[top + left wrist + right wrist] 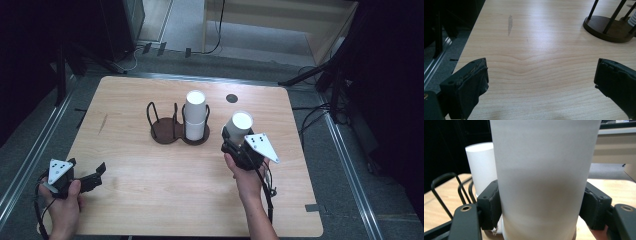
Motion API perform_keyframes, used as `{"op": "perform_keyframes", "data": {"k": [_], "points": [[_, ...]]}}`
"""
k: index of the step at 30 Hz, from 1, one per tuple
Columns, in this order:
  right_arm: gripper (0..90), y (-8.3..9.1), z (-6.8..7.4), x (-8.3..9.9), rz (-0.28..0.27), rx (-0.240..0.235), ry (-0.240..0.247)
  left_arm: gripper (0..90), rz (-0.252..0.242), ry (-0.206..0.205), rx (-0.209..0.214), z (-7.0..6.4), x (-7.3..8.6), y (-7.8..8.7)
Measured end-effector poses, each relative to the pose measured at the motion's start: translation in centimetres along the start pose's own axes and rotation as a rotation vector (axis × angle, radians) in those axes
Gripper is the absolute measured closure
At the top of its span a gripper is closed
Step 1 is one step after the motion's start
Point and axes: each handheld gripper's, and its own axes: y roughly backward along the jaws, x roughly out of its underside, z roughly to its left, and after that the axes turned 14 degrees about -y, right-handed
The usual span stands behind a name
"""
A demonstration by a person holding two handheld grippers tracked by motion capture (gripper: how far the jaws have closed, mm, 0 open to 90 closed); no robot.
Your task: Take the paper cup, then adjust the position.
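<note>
We see the right tool (234, 141) clenched on a white cup (238, 126): in the right gripper view its two black jaws press against opposite sides of the cup (544, 180), low on the wall. The cup is plain, matte and white, a tall smooth tube without print, and from above it leans toward the person, its round end showing as a bright disc. It is lifted off the worktop (165, 200), carried in the tool just to the right of the dark holder (172, 131).

That holder is our landmark: a dark brown base of two joined round plates with black wire hoops rising from each. Its right plate carries a stack of white cups (195, 117), standing upright inside the hoops; its left plate has only its hoops. In the right gripper view the stack (481, 167) shows behind and to the left of the held cup, with the wire hoops (449, 192) farther left.

The left tool (100, 172) is released, its jaws spread wide with bare wood between them, well apart from the holder toward the near left corner of the worktop. In the left gripper view the holder's base (610, 28) lies ahead to the right.
</note>
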Motion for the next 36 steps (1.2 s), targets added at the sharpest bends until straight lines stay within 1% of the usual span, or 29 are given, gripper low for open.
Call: {"op": "perform_keyframes", "data": {"k": [3,5,7,9,11,12,14,17,19,22,27,30,33,35,36], "points": [[28.4,0.6,-0.5,1.0,0.015,0.003,0.011,0.0,0.003,-0.01,-0.004,0.0,-0.2,0.2],[28.4,0.8,-0.7,1.8,0.024,0.008,0.021,0.0,0.001,-0.028,-0.012,-0.2,-0.4,0.4],[28.6,1.2,-1.0,2.7,0.039,-0.003,0.027,0.0,-0.012,-0.022,-0.003,-0.3,-0.8,0.6],[28.6,1.3,-1.1,3.3,0.046,-0.004,0.034,0.0,-0.022,-0.025,0.003,-0.5,-1.2,0.8],[28.6,1.4,-1.2,3.8,0.057,-0.003,0.031,0.0,-0.03,-0.034,0.013,-0.7,-1.6,0.9],[28.6,1.4,-1.3,3.9,0.062,0.0,0.039,0.0,-0.036,-0.041,0.023,-1.0,-1.9,1.0],[28.7,1.6,-1.3,4.2,0.069,0.004,0.038,0.0,-0.04,-0.064,0.038,-1.5,-2.5,1.2],[28.6,1.8,-1.3,4.4,0.074,0.006,0.039,0.0,-0.05,-0.076,0.053,-2.0,-3.2,1.3],[28.6,1.7,-1.3,4.6,0.077,0.013,0.041,0.0,-0.053,-0.092,0.072,-2.5,-4.0,1.4],[28.6,1.6,-1.2,4.9,0.084,0.017,0.039,0.0,-0.067,-0.106,0.098,-3.4,-5.3,1.3],[28.6,1.7,-0.2,5.3,0.089,-0.006,0.056,0.0,-0.115,-0.102,0.15,-5.4,-8.0,1.0],[28.6,1.7,0.4,5.6,0.094,-0.02,0.066,0.0,-0.136,-0.115,0.207,-6.9,-9.6,0.6],[28.6,1.6,1.0,6.0,0.103,-0.033,0.079,0.0,-0.142,-0.138,0.245,-8.2,-10.4,0.3],[28.6,1.6,1.4,6.4,0.111,-0.041,0.094,0.0,-0.143,-0.148,0.277,-8.9,-10.5,0.2],[28.6,1.5,1.5,6.5,0.114,-0.045,0.102,0.0,-0.134,-0.157,0.301,-9.5,-10.5,-0.1]]}}
